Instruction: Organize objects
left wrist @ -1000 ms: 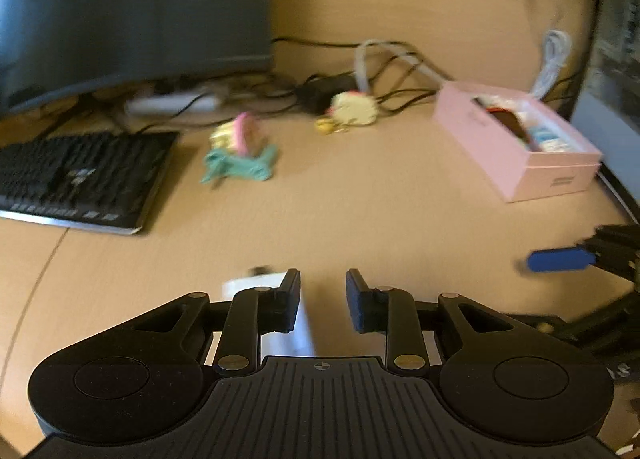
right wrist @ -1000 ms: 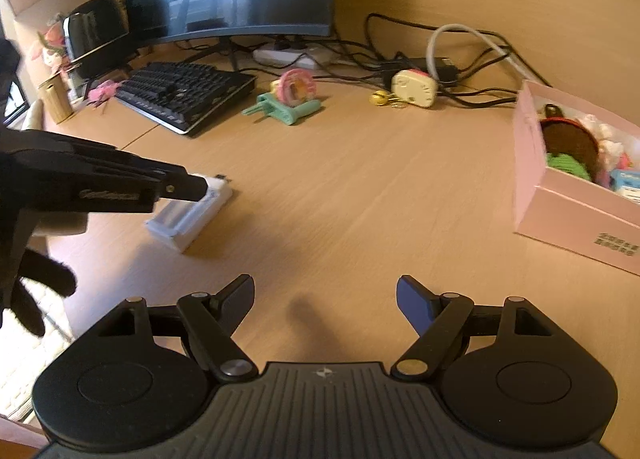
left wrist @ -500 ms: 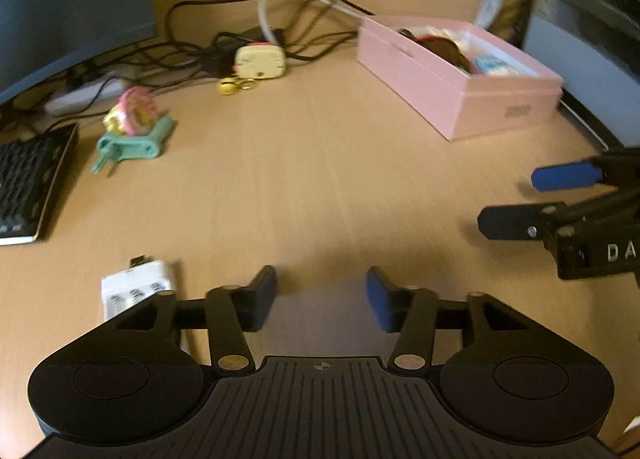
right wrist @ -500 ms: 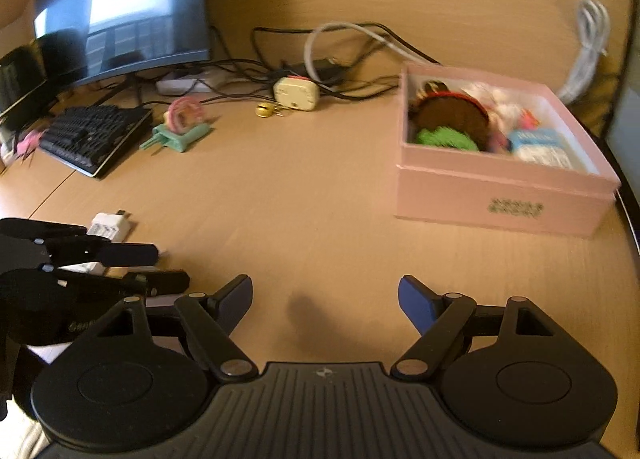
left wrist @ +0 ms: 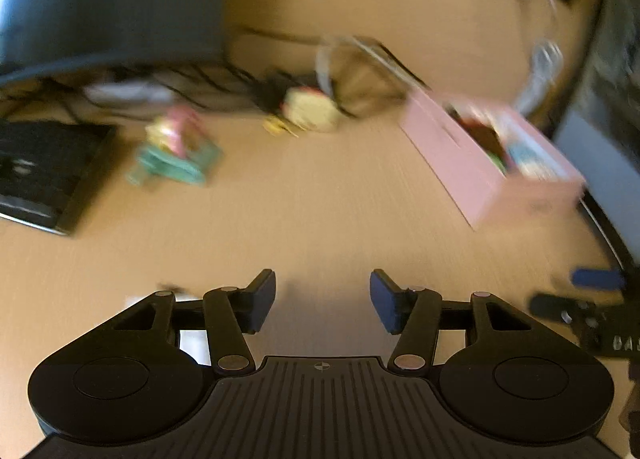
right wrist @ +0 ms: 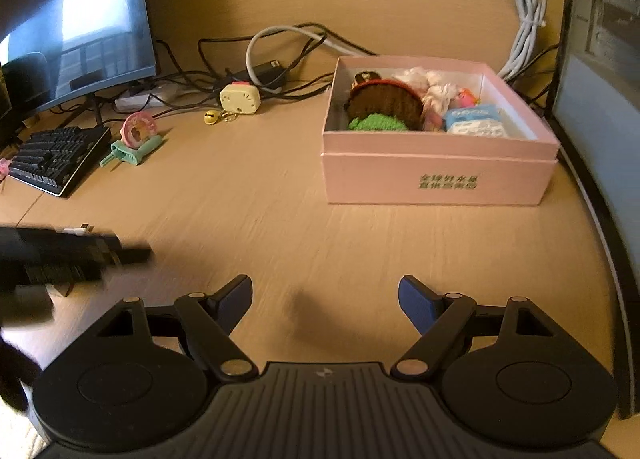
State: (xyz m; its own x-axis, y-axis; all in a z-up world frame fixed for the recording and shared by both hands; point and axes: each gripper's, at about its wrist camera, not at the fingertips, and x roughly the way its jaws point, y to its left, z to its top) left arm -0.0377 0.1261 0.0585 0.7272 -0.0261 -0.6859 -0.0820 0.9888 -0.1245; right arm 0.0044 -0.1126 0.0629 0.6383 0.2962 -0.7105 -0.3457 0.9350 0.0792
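Note:
A pink box [right wrist: 436, 175] holding several small items stands on the wooden desk, right of centre; it shows blurred in the left wrist view [left wrist: 480, 163]. A pink and green toy [right wrist: 134, 141], a cream gadget [right wrist: 240, 99] with a gold bell and a white charger [right wrist: 76, 229] lie loose on the desk. The charger sits just behind my left gripper [left wrist: 322, 299], partly hidden by it [left wrist: 192, 339]. Both grippers are open and empty. My right gripper [right wrist: 325, 301] hovers over bare desk in front of the box.
A monitor [right wrist: 76, 31] and black keyboard [right wrist: 56, 159] stand at the left. Cables and a power strip [right wrist: 140, 97] run along the back wall. A dark computer case [right wrist: 600, 99] borders the right side. The left gripper appears at the left of the right wrist view [right wrist: 72, 259].
My left gripper has opened wider and swung back to the left; its view is now blurred. My right gripper has turned further toward the pink box.

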